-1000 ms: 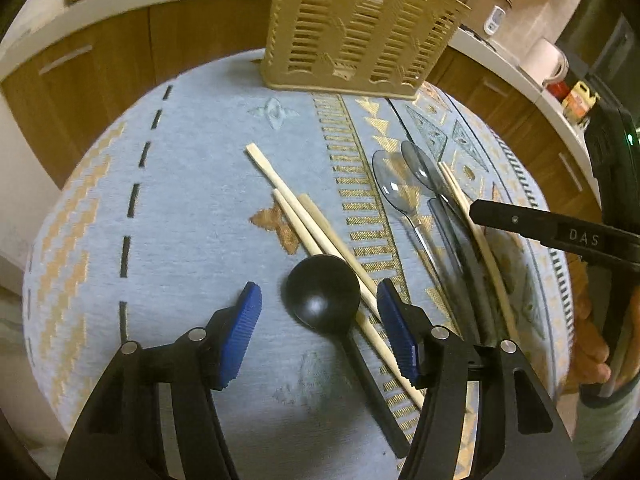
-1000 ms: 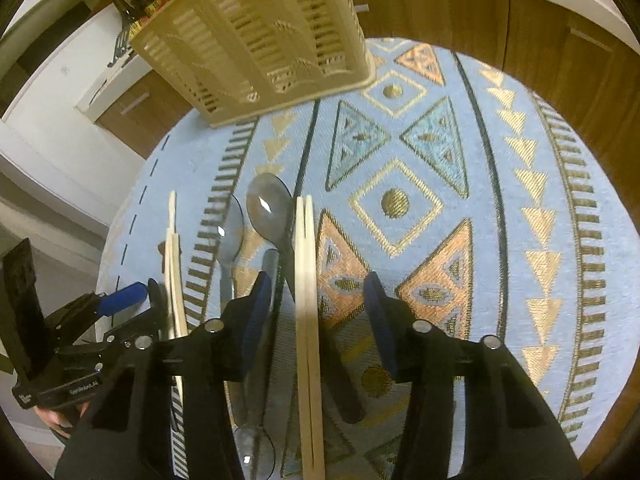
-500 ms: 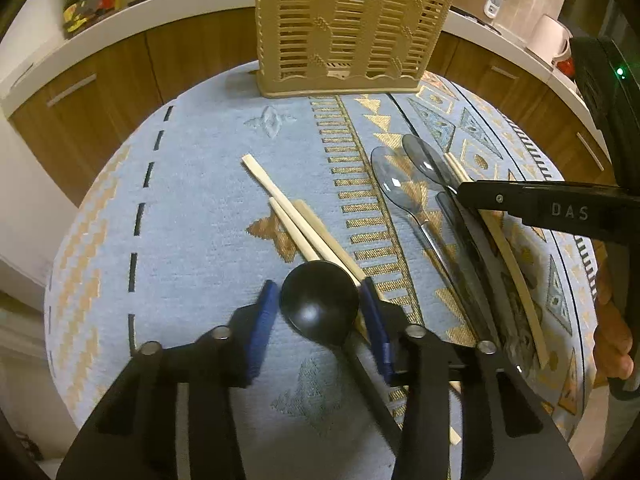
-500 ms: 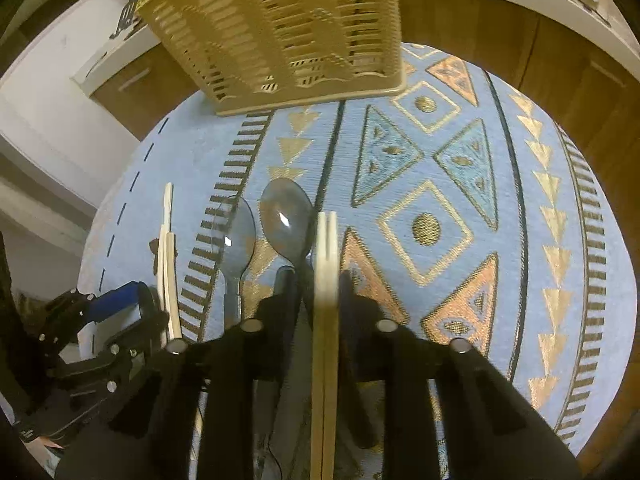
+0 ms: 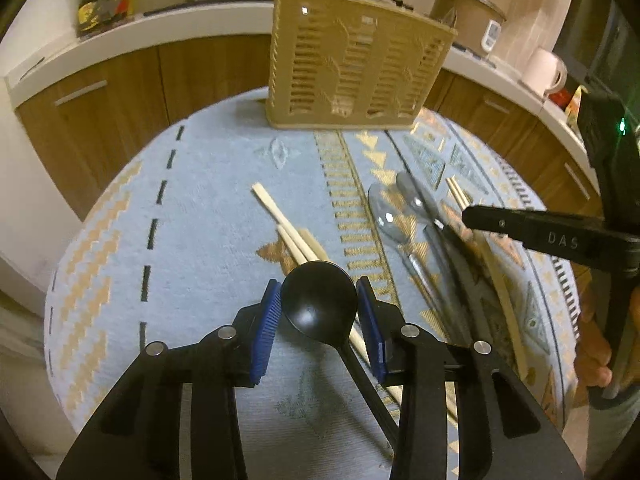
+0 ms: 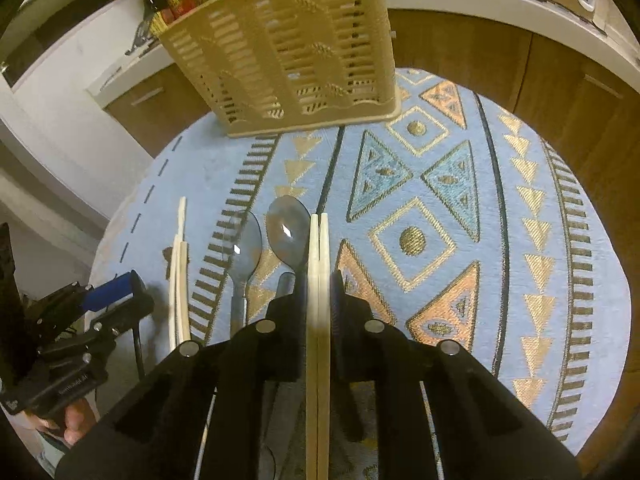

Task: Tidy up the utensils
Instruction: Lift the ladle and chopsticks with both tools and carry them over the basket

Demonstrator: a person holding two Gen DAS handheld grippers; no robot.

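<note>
My left gripper point(image 5: 318, 312) is shut on the bowl of a black spoon point(image 5: 318, 304), its handle trailing back to the right. My right gripper point(image 6: 319, 280) is shut on a pair of wooden chopsticks point(image 6: 319, 248) that point toward the beige slotted utensil basket point(image 6: 288, 48), which also shows in the left wrist view point(image 5: 352, 64). More chopsticks point(image 5: 288, 228) lie ahead of the left gripper. Two clear plastic spoons point(image 6: 264, 236) lie side by side between the grippers.
A round table with a blue patterned cloth point(image 6: 500, 200) carries everything. Wooden cabinets point(image 5: 120, 92) and a white counter ring the table. A rice cooker point(image 5: 472, 16) and a white kettle point(image 5: 546, 70) stand on the counter at right.
Both grippers closed: the left on the black spoon's bowl, the right on the pair of chopsticks. Both views have risen and tilted toward the basket.
</note>
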